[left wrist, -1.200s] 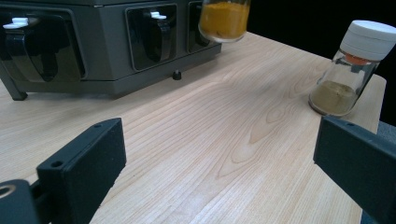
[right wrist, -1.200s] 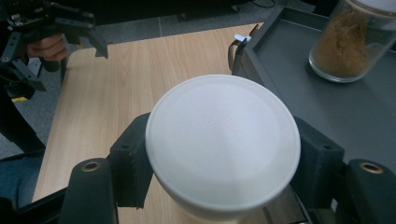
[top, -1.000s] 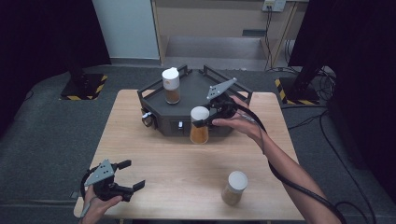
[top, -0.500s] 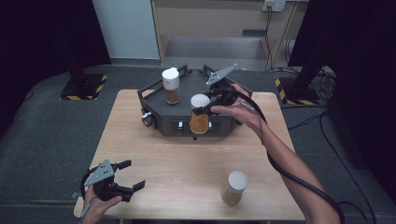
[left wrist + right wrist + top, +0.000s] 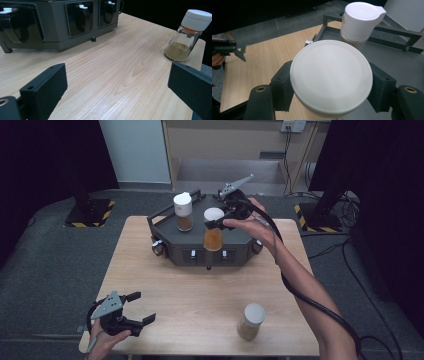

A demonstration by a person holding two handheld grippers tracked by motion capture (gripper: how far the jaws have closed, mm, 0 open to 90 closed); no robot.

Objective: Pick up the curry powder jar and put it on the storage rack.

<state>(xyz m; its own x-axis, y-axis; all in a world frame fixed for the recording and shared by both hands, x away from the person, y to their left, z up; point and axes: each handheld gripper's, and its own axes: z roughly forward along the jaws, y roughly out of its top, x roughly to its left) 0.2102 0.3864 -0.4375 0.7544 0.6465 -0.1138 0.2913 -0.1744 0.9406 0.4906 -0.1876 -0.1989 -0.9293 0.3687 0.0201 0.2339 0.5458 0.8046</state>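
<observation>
Here the right gripper (image 5: 216, 222) clamps a jar (image 5: 213, 231) above the wooden table (image 5: 190, 295); left gripper (image 5: 139, 309) apart.

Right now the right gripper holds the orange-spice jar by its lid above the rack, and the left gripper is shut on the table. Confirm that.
Not quite: the left gripper stands open, jaws wide apart with nothing between, as the left gripper view shows. The rest holds.

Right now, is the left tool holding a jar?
No: the left tool hovers open over bare table, its jaws apart with nothing between them.
</observation>
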